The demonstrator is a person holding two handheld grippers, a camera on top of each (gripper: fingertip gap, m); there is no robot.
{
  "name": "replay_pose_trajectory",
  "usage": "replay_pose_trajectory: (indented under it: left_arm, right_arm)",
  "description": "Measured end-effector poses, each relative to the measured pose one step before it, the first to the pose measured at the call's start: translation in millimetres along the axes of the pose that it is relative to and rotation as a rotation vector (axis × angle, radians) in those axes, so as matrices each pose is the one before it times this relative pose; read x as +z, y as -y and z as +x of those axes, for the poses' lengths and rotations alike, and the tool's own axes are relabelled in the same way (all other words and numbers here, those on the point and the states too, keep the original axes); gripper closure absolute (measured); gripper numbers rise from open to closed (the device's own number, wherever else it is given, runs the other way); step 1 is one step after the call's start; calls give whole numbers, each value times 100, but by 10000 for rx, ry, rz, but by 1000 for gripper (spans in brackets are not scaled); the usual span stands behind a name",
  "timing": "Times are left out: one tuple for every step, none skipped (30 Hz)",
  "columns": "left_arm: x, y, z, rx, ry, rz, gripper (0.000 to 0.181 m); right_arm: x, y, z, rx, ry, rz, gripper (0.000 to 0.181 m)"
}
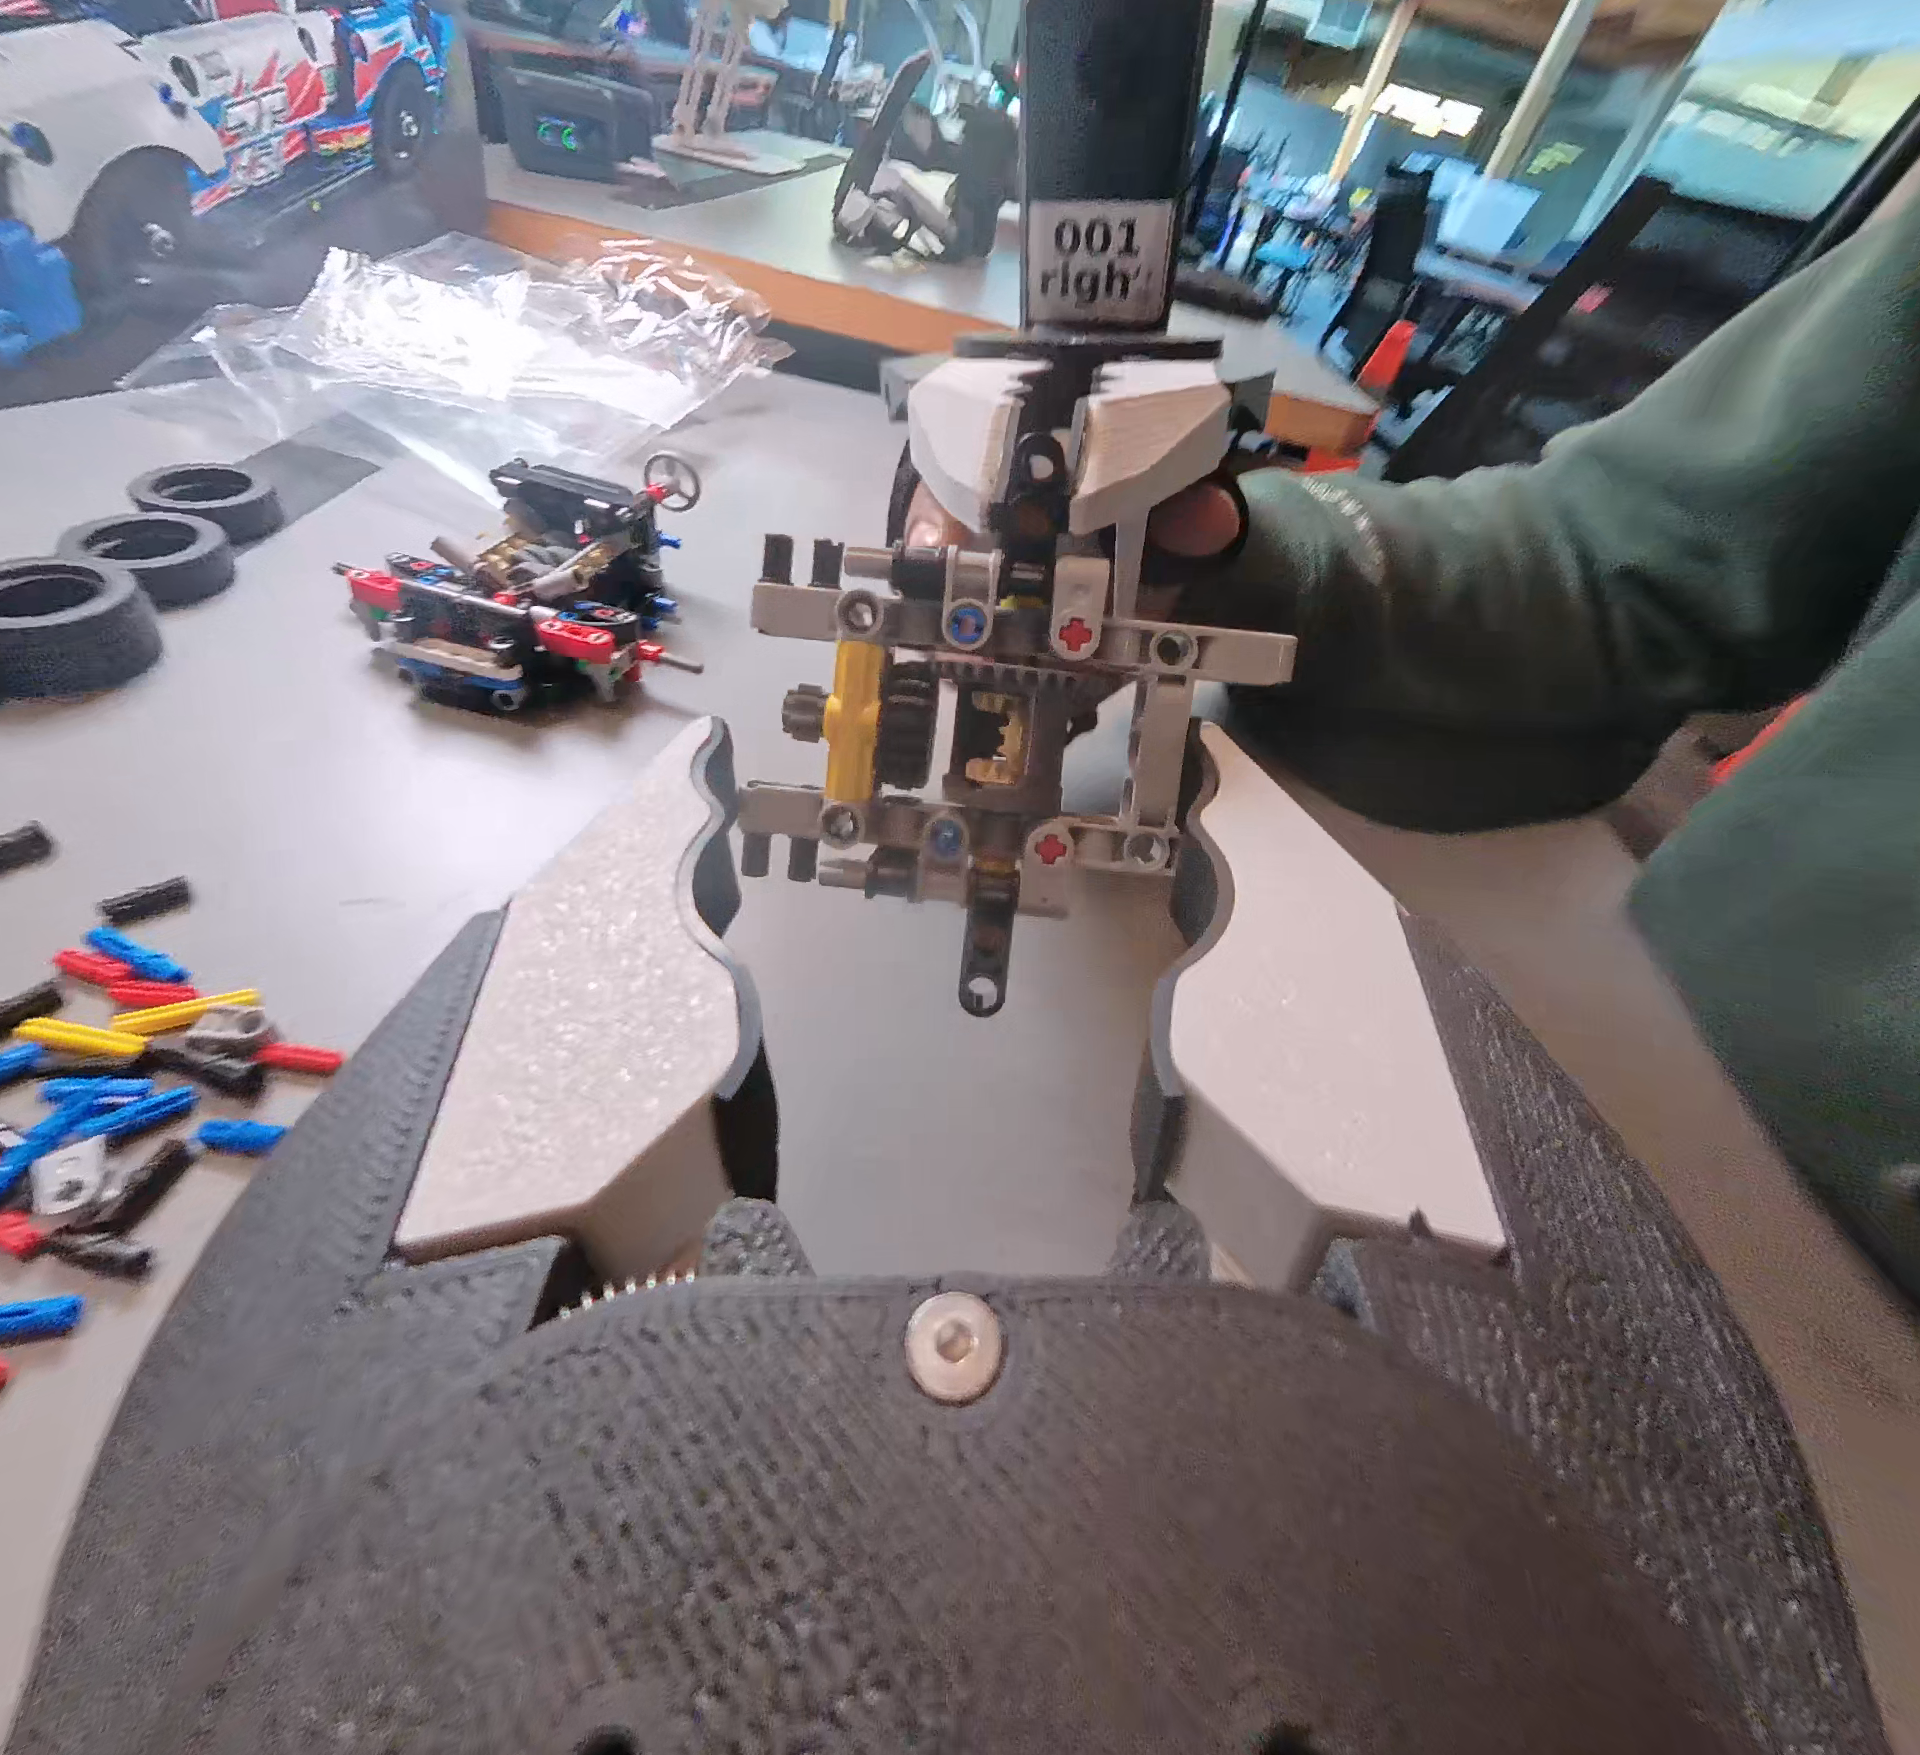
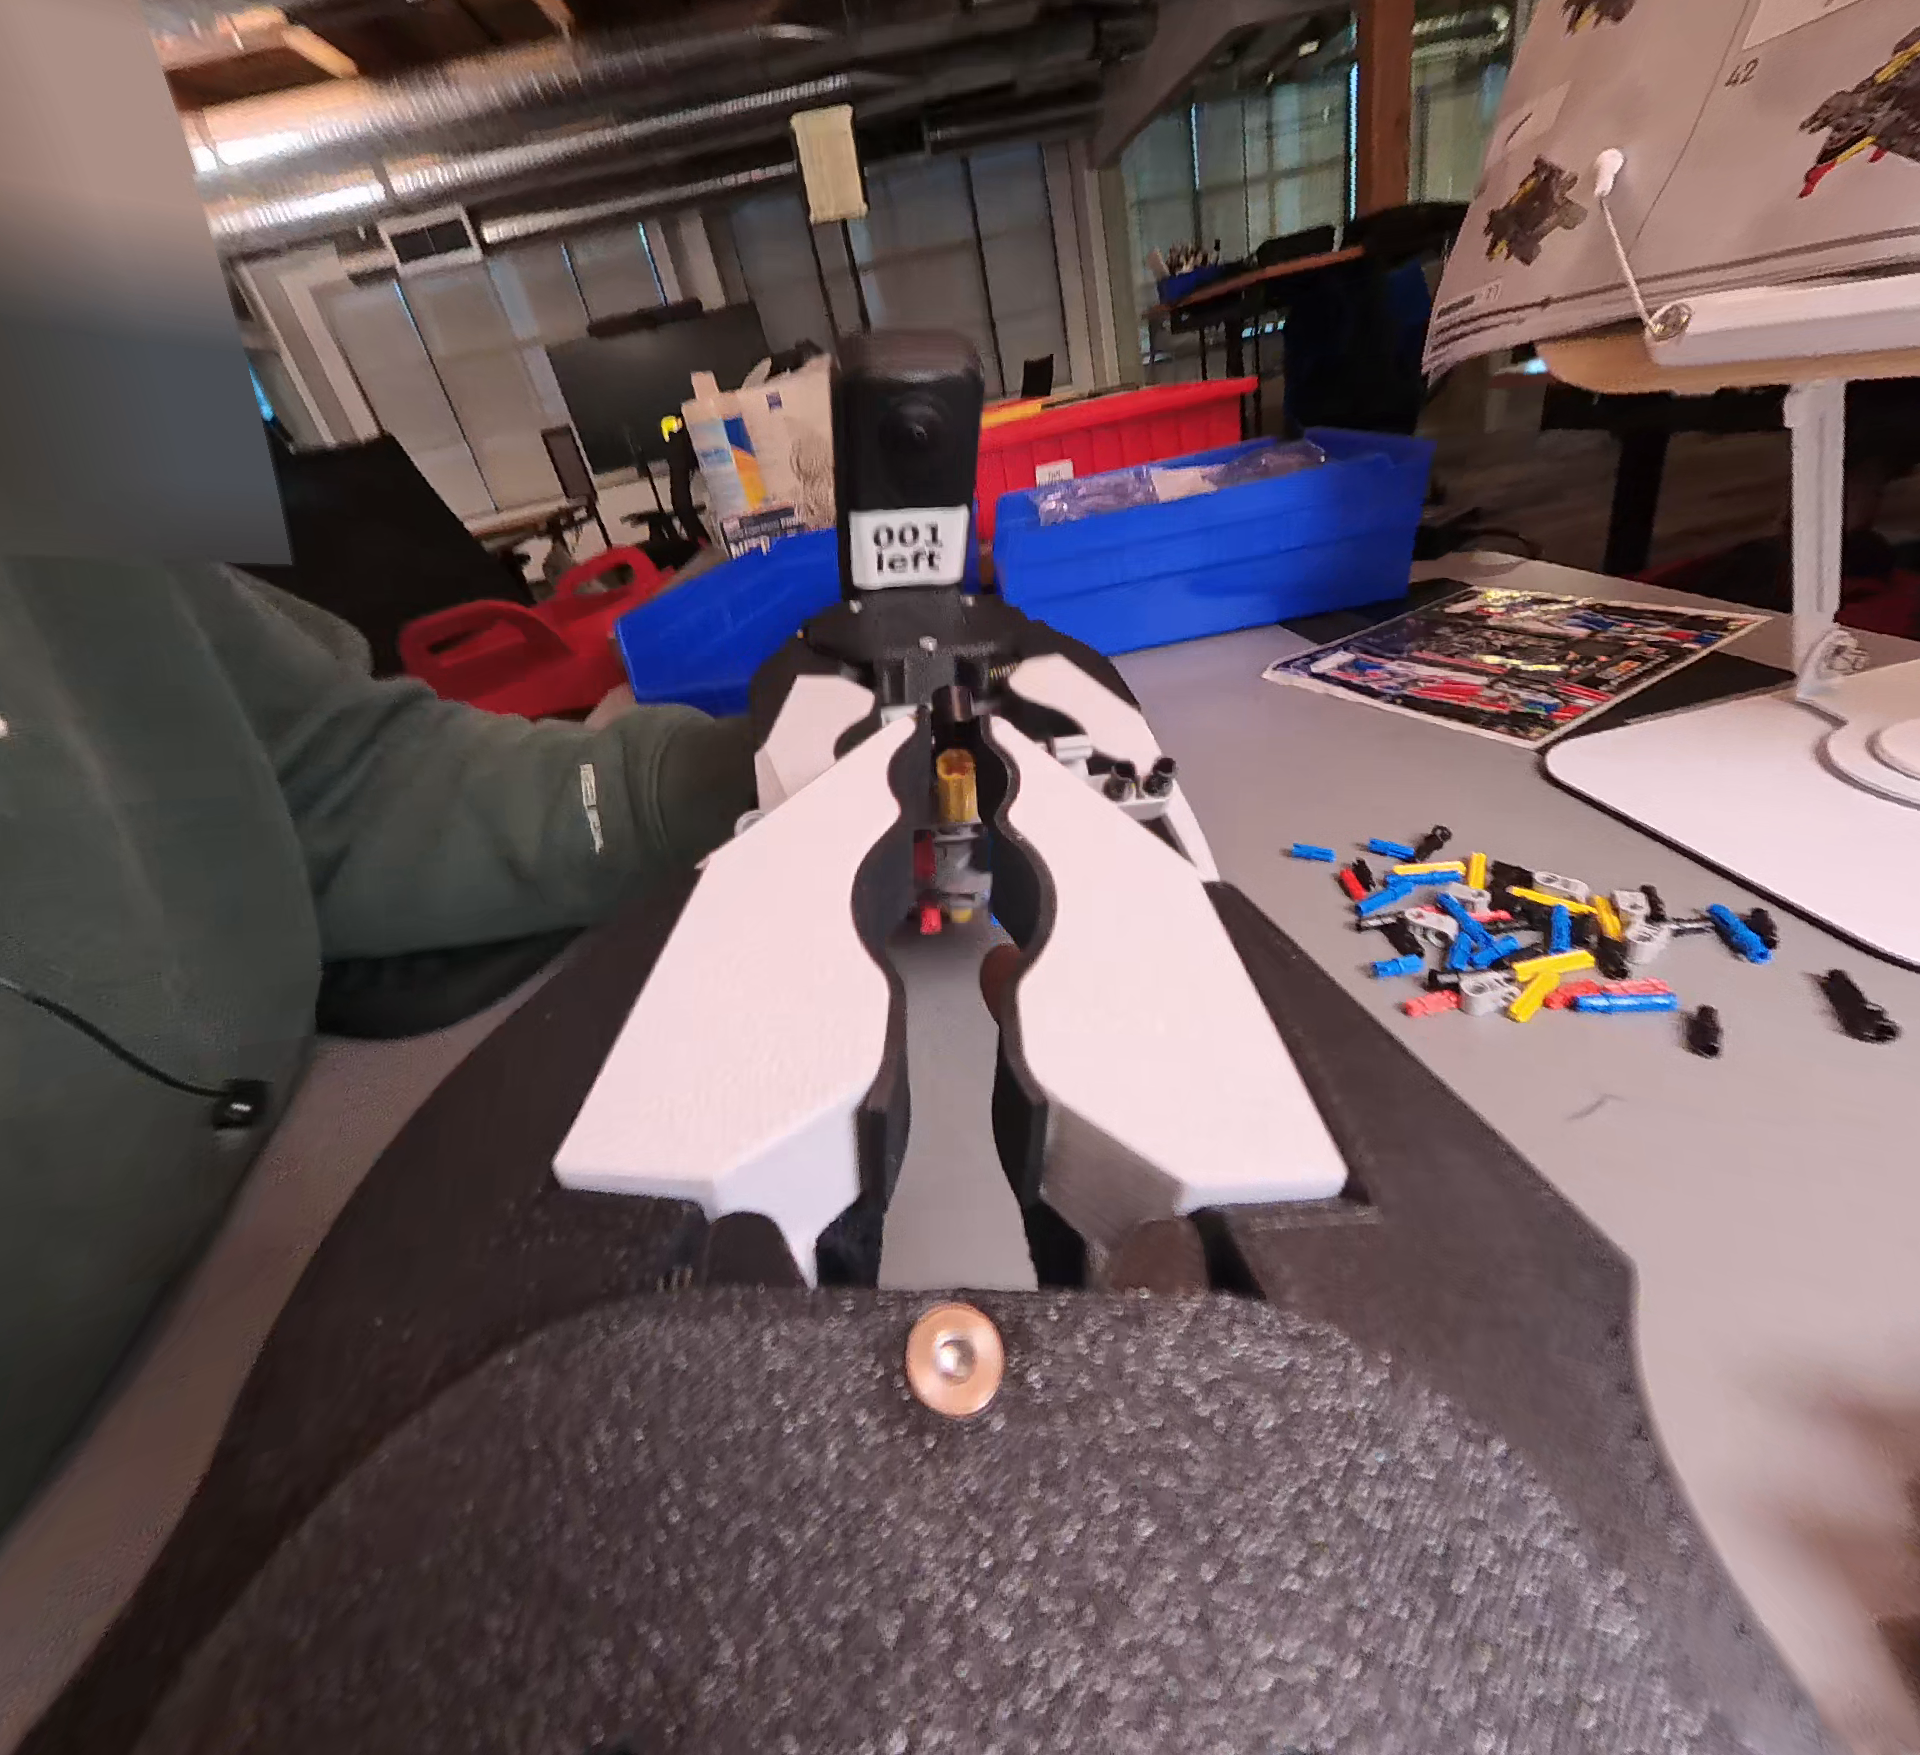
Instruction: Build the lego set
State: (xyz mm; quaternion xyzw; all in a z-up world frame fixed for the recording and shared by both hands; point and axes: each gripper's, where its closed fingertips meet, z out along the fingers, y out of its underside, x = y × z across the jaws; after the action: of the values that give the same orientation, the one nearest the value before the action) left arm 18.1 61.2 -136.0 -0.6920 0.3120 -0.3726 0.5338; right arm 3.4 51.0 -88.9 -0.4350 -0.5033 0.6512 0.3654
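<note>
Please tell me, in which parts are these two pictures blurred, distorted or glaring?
Left wrist view: the gear assembly is fairly sharp, while the green sleeve and the background smear; the clear plastic bag glares. Right wrist view: the ceiling pipes streak with motion blur, the loose pieces stay readable, and the wide lens bends the instruction booklet at the edge.

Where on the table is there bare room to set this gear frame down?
Bare grey table lies under the gear frame, between the open left gripper jaws. Another free strip runs between the loose pins and the second sub-assembly. Crowded: far left, by the tyres and plastic bag.
</note>
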Motion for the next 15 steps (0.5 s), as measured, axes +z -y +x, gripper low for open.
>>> replay_pose_trajectory:
  left_arm:
    - [-56, -95, -321, 282, 294, -258, 98]
    - [-51, -47, -403, 329, 352, -214, 98]
    - [-38, -90, -383, 374, 371, -218, 98]
    - [4, -159, -343, 395, 370, -257, 98]
    - [29, -236, -248, 449, 322, -308, 99]
    - [81, -236, -181, 484, 279, -302, 116]
    - [151, -124, -153, 433, 266, -228, 121]
    - [160, -23, -109, 348, 253, -144, 128]
    - [158, -35, -58, 274, 229, -111, 127]
    - [162, -206, 147, 189, 81, -167, 123]
    - [165, -346, 230, 87, -6, -198, 126]
    - [109, -438, 135, 83, 27, -184, 131]
    - [41, -382, 24, 89, 68, -84, 134]
    - [-20, -221, -33, -5, 14, 41, 130]
    - [-33, -130, 26, -138, -153, 61, 126]
  right_arm:
    - [-397, -266, 219, -137, 26, -360, 175]
    - [-440, -374, 325, -148, -68, -393, 175]
    - [-432, -560, 372, -140, -112, -468, 174]
    - [-373, -805, 402, -140, -161, -566, 174]
    - [-303, -930, 556, -193, -315, -573, 174]
    - [-213, -741, 778, -210, -509, -390, 174]
    - [-99, -606, 629, -176, -407, -267, 174]
    - [-6, -469, 399, -60, -258, -205, 174]
    - [30, -302, 176, -17, -106, -127, 172]
    - [46, -269, -62, 23, 38, -128, 173]
    - [46, -60, 37, 34, -37, 0, 174]
    - [31, 17, 48, -4, -48, 59, 174]
    - [33, -53, -88, 24, 65, -17, 175]
    - [60, -178, -138, 29, 104, -109, 175]
    - [90, -203, -84, -27, 56, -109, 175]
